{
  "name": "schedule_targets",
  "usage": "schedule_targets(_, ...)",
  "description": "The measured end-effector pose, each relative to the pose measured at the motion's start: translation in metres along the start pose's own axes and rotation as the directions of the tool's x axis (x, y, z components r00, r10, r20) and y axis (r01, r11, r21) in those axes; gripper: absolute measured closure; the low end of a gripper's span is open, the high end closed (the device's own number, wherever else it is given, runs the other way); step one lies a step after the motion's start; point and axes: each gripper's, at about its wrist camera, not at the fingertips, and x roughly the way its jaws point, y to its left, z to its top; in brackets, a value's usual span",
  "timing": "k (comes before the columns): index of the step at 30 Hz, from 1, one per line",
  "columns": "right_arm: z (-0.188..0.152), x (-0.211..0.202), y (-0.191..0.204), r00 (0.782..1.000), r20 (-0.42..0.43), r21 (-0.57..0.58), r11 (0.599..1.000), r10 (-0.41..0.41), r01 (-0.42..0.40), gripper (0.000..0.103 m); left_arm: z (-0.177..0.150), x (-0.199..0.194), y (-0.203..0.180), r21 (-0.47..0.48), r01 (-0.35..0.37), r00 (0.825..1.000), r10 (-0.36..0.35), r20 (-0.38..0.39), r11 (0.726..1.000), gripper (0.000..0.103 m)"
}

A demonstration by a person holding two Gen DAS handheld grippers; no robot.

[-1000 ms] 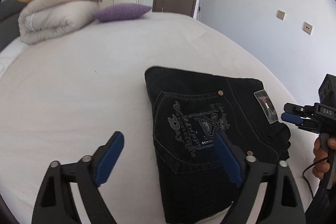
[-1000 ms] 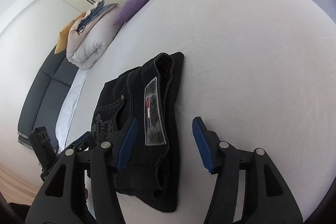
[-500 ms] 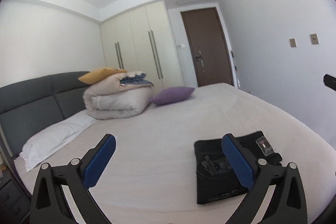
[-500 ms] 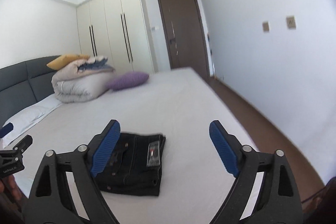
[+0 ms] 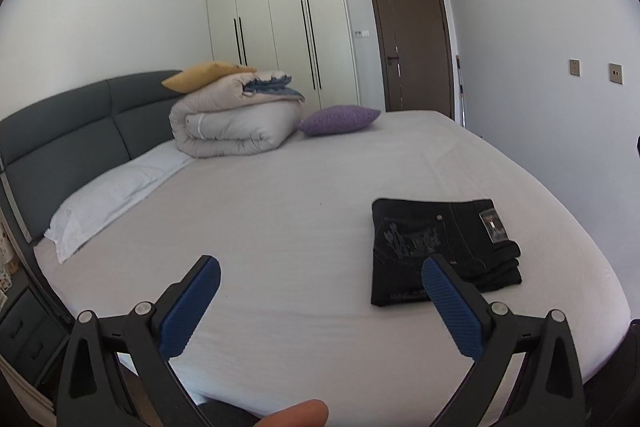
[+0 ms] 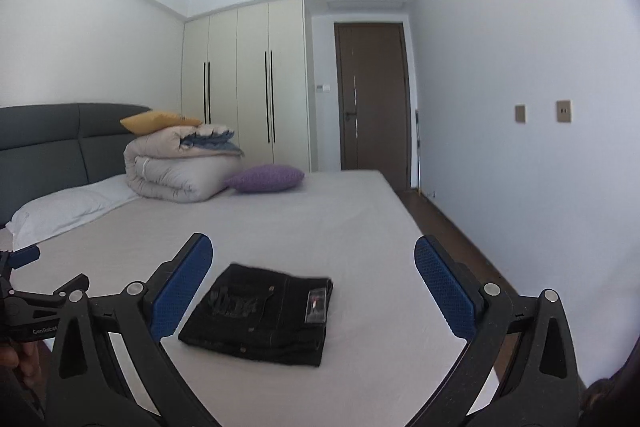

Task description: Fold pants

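The black jeans [image 5: 436,247] lie folded into a compact rectangle on the white bed [image 5: 280,211], back pocket and label patch facing up. In the right wrist view the jeans [image 6: 264,311] lie near the bed's front edge. My left gripper [image 5: 320,283] is open and empty, held back from the bed with the jeans ahead to its right. My right gripper [image 6: 312,267] is open and empty, held back above the jeans. The left gripper's tip [image 6: 24,255] shows at the left edge of the right wrist view.
A rolled duvet [image 5: 236,123] with a yellow cushion [image 5: 204,75] on top and a purple cushion [image 5: 340,119] lie at the head of the bed. A white pillow [image 5: 108,195] lies by the grey headboard [image 5: 68,131]. Wardrobes and a brown door [image 5: 412,43] stand behind.
Both grippers have pulled back and up from the folded jeans. The views now take in the whole bed and room. The jeans lie still.
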Motion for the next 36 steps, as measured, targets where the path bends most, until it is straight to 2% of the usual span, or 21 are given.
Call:
schedule_targets(4,-0.026,0.008,0.003,0.993,-0.118,-0.003,1.000,-0.020,0.020,0.000,-0.010,0.010,-0.009,0.000,0.040,0.996,-0.040,-0.080,0.999,0.000)
schedule_targets(11,-0.056,0.022,-0.006,0.976,-0.211,0.009,0.998,-0.058,0.062,0.000,-0.025,0.020,-0.015,-0.047,0.077,0.984,-0.083,-0.155,0.996,0.000)
schedule_targets(22,-0.066,0.050,-0.021,0.952,-0.299,0.057,0.995,-0.062,0.083,0.000,-0.032,0.022,-0.023,-0.041,0.090,0.980,-0.096,-0.174,0.995,0.000)
schedule_targets(36,-0.083,0.072,-0.014,0.932,-0.362,0.048,0.997,-0.032,0.053,0.000,-0.038,0.029,-0.019,-0.060,0.089,0.975,-0.099,-0.201,0.994,0.000)
